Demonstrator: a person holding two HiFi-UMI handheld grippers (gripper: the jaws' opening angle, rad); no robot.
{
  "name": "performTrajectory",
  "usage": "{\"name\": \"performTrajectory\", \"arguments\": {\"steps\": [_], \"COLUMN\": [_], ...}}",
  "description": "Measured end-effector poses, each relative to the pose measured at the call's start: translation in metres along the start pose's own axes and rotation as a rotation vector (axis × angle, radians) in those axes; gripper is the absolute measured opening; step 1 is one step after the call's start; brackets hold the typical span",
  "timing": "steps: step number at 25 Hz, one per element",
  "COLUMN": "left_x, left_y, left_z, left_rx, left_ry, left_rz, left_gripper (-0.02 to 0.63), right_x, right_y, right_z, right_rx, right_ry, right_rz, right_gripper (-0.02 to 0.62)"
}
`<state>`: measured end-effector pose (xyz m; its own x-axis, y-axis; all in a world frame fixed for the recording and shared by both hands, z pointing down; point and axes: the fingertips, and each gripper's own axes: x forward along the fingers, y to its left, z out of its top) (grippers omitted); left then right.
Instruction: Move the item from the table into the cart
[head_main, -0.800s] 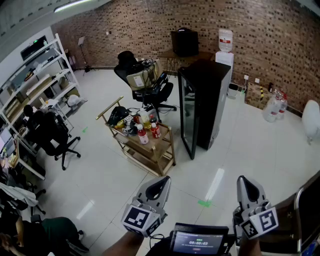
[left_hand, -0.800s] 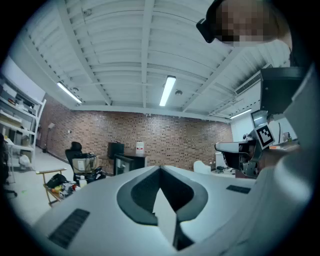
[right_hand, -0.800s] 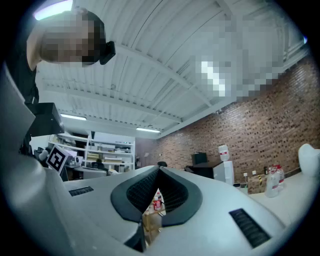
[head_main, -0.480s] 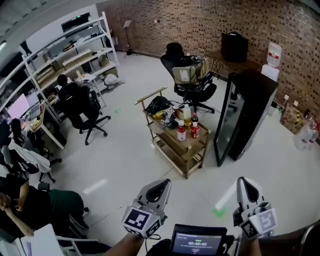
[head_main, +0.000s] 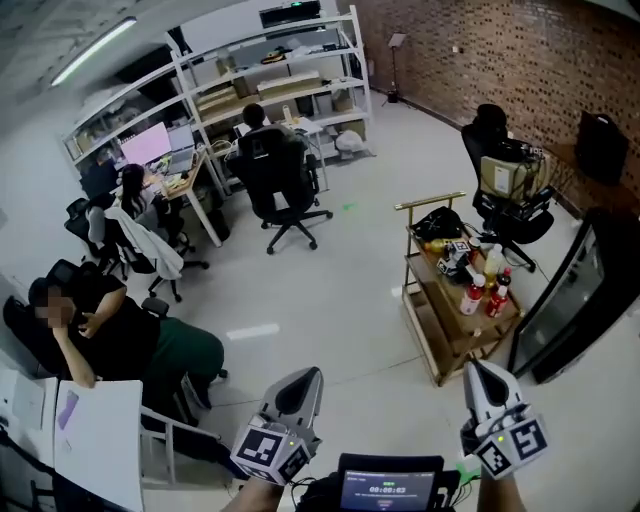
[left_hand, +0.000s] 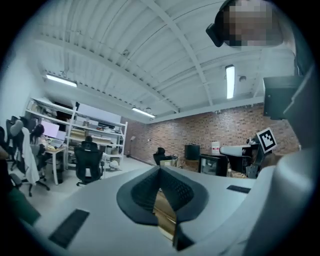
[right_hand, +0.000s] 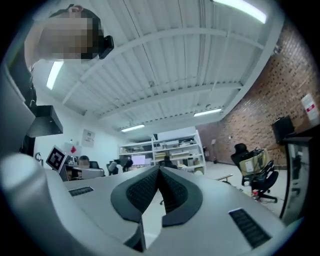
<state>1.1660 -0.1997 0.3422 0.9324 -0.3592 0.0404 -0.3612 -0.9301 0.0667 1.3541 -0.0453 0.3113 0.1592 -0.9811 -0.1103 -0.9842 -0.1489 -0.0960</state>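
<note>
Both left tongs (head_main: 307, 373) and right tongs (head_main: 479, 367) are closed, empty, well short of the cart (head_main: 455, 336)

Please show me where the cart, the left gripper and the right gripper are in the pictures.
cart (head_main: 430, 201), head view, on its handle bar.
left gripper (head_main: 303, 376), head view, at its closed jaw tips.
right gripper (head_main: 478, 370), head view, at its closed jaw tips.
</note>
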Motion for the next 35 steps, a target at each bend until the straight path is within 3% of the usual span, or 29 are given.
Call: {"name": "performTrajectory", "arguments": {"steps": [4, 9, 16, 24, 28, 32, 35], "left_x": [-0.052, -0.155, -0.287, -0.411, -0.514, -0.622, -0.707], "left_y": [0.121, 0.268, 0.436, 0.543, 0.588, 0.616, 0.626], "left_z": [0.005, 0.007, -0.01, 0.002, 0.009, 0.017, 0.004], "left_rx": [-0.01, 0.001, -0.057, -0.049, -0.037, -0.01, -0.024], "left_ry": [-0.022, -0.033, -0.045, -0.053, -0.018, -0.08, -0.066], "left_rz": [0.126, 0.266, 0.556, 0.903, 1.122, 1.232, 1.296], "left_gripper": [0.002, 0.002, 0.002, 0.002, 0.002, 0.002, 0.002], "right_x": [0.107, 0.225, 0.352, 0.457, 0.479, 0.476, 0.46], "right_y": [0.098, 0.246, 0.454, 0.624, 0.718, 0.841, 0.931], "right_z": [-0.024, -0.061, -0.108, -0.141, -0.15, -0.167, -0.175], "right_rx": [-0.019, 0.012, 0.012, 0.11, 0.14, 0.122, 0.135], "right_ry": [0.028, 0.035, 0.072, 0.104, 0.114, 0.133, 0.133], "right_rz": [0.15, 0.294, 0.658, 1.002, 1.151, 1.275, 1.315], "right_gripper": [0.003, 0.003, 0.003, 0.003, 0.003, 0.003, 0.003]}}
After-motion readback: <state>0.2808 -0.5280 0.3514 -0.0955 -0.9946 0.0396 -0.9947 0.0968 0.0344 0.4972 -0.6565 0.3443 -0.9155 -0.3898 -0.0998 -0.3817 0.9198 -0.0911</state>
